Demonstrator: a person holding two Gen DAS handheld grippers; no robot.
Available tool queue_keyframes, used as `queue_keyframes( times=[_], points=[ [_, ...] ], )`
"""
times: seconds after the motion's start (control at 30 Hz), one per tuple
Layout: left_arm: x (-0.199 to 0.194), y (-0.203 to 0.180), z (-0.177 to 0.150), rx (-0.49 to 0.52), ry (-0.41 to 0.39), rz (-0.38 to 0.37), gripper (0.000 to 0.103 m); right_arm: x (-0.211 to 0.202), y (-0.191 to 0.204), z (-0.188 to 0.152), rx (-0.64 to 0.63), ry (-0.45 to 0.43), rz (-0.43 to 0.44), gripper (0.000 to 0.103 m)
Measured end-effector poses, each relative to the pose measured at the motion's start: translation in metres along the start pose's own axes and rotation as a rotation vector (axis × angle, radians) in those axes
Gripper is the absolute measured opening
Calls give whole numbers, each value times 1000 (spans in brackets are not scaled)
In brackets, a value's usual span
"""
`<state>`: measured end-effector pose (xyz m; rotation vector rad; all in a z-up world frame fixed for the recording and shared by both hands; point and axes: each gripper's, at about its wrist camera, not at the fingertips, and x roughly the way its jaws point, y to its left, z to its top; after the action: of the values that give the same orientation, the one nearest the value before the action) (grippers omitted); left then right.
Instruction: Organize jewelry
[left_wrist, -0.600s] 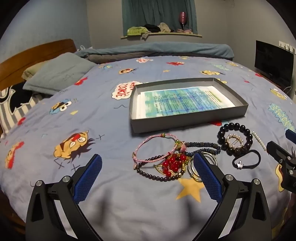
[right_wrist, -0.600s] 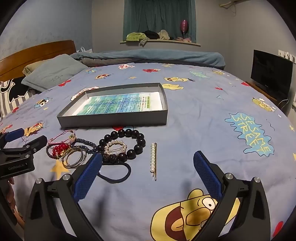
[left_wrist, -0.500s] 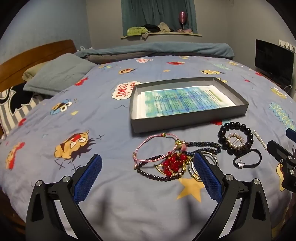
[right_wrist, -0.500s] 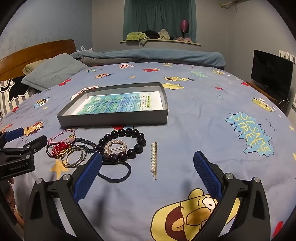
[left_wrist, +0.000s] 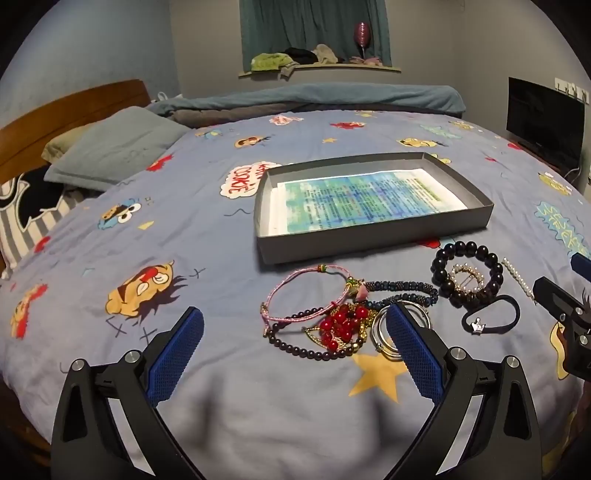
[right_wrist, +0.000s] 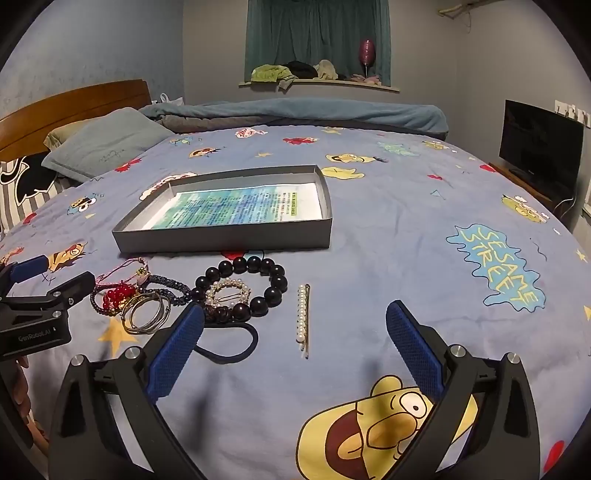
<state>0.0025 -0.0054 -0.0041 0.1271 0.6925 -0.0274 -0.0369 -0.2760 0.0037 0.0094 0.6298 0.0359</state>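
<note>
Jewelry lies on the blue cartoon bedspread in front of a shallow grey box (left_wrist: 373, 240) (right_wrist: 225, 236) lined with printed paper. A tangle has a pink cord bracelet (left_wrist: 303, 291), red beads (left_wrist: 338, 326), a dark bead strand (left_wrist: 303, 349) and silver bangles (left_wrist: 384, 332) (right_wrist: 146, 314). To its right lie a black bead bracelet (left_wrist: 439, 266) (right_wrist: 273, 280), a pearl ring clip (right_wrist: 229, 291), a black hair tie (left_wrist: 509, 314) (right_wrist: 236, 354) and a pearl hairpin (right_wrist: 303, 314). My left gripper (left_wrist: 293, 347) is open just before the tangle. My right gripper (right_wrist: 295, 341) is open around the hairpin's near end.
Pillows (left_wrist: 114, 147) and a wooden headboard (left_wrist: 70, 107) lie at the left. A folded blanket (right_wrist: 306, 110) runs along the far edge. A black screen (right_wrist: 539, 144) stands at the right. A window ledge (right_wrist: 317, 83) holds clothes.
Both views have crept slightly closer to the jewelry. Nothing was taken hold of or moved on the bed.
</note>
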Motion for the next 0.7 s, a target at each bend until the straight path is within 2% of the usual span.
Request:
queue_keyframes(
  times=[0.7],
  points=[
    [-1, -2, -1, -1, 2, -5, 98, 2, 1, 0, -4, 9, -3, 98]
  ],
)
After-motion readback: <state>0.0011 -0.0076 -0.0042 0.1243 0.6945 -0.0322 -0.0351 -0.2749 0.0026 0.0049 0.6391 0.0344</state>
